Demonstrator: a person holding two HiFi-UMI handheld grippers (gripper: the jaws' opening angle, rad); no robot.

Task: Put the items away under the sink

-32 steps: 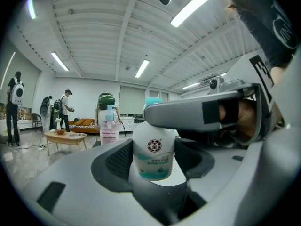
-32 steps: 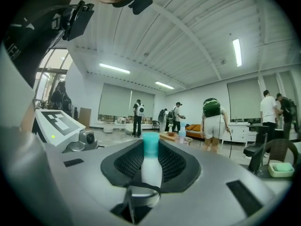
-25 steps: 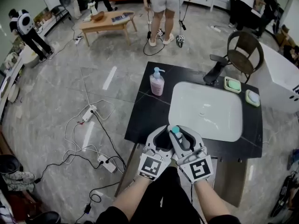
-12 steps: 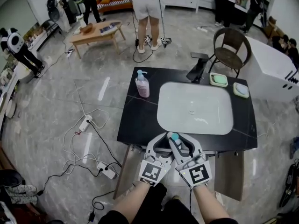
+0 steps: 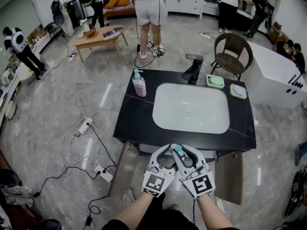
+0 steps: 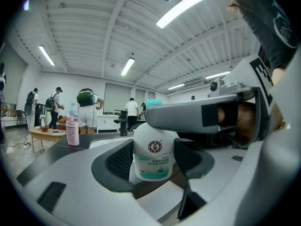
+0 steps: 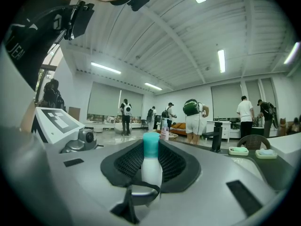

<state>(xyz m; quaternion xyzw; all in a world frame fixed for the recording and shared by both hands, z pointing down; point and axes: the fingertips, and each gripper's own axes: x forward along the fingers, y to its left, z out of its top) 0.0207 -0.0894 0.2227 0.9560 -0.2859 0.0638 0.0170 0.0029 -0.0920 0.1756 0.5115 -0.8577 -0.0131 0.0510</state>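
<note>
And they back away: the counter (image 5: pixel 127 124) and its sink (image 5: pixel 155 107) sit further up the head view than a second ago, with both tongs now clear of the front edge. The white bottle (image 5: pixel 178 148) travels with them, teal cap up. The left tongs (image 5: pixel 165 151) are clamped round its body and the right tongs (image 5: pixel 185 150) pinch its neck. Both point roughly level, side by side. That looks like room to stoop toward the space below the sink.
</note>
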